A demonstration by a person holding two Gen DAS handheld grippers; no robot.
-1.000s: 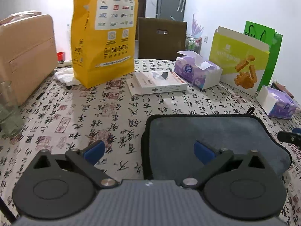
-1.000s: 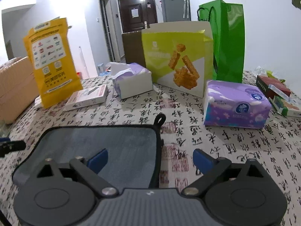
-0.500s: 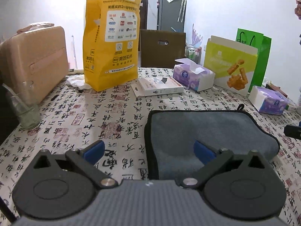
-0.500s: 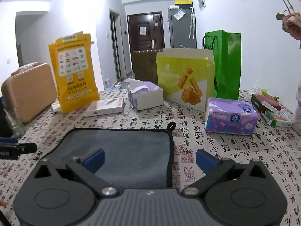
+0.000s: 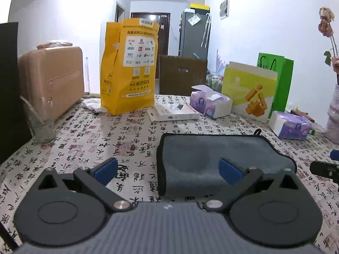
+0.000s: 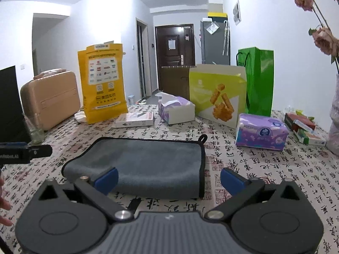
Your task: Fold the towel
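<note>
Calligraphy-print cloth (image 5: 131, 139) covers a cluttered table where a grey towel (image 5: 211, 158), folded and edged in black, lies flat near the front. Both the left gripper (image 5: 167, 170) and the right gripper (image 6: 168, 178) hang above it with fingers spread wide, holding nothing. Behind the towel stand a yellow paper bag (image 5: 129, 67), tissue boxes (image 6: 175, 109), a snack carton (image 6: 218, 97) and a green bag (image 6: 259, 80).

Grey towel (image 6: 148, 165) edged black; white tablecloth (image 6: 264, 169) with black and red calligraphy.
</note>
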